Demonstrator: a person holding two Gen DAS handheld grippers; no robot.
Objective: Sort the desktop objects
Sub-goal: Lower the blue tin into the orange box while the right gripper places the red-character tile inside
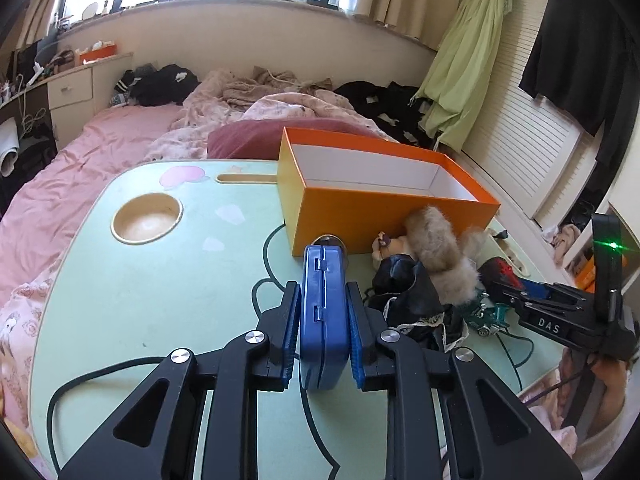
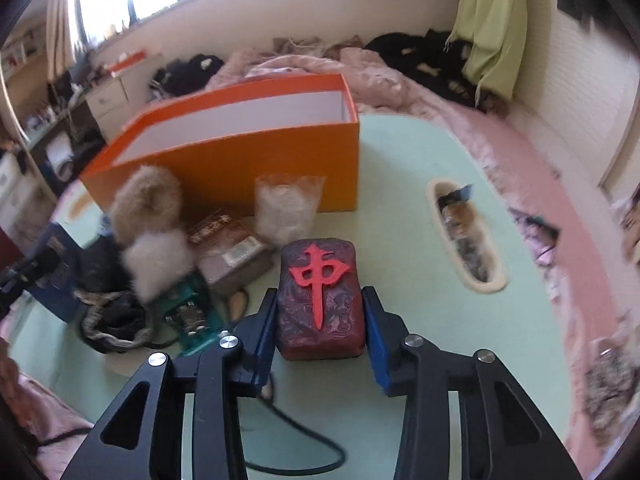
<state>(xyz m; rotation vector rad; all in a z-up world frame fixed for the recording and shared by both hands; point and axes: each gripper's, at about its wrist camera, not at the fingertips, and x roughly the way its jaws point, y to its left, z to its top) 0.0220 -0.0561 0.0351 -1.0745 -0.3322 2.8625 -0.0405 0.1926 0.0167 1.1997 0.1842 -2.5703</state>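
Note:
My left gripper (image 1: 324, 300) is shut on a blue plastic case (image 1: 323, 316), held on edge above the green table (image 1: 160, 300), just in front of the open orange box (image 1: 384, 200). My right gripper (image 2: 320, 312) is shut on a dark red mahjong-tile block (image 2: 322, 304) with a red character on top, in front of the orange box (image 2: 240, 160). The right gripper also shows in the left wrist view (image 1: 516, 284) at the right, beside the pile.
A pile lies by the box: a furry plush toy (image 1: 436, 248), black lace cloth (image 1: 412, 300), a teal toy car (image 1: 490, 314), a brown booklet (image 2: 228, 248), a clear bag of white fluff (image 2: 286, 208). The table has a round cup recess (image 1: 146, 218) and a slot (image 2: 466, 236). The bed surrounds it.

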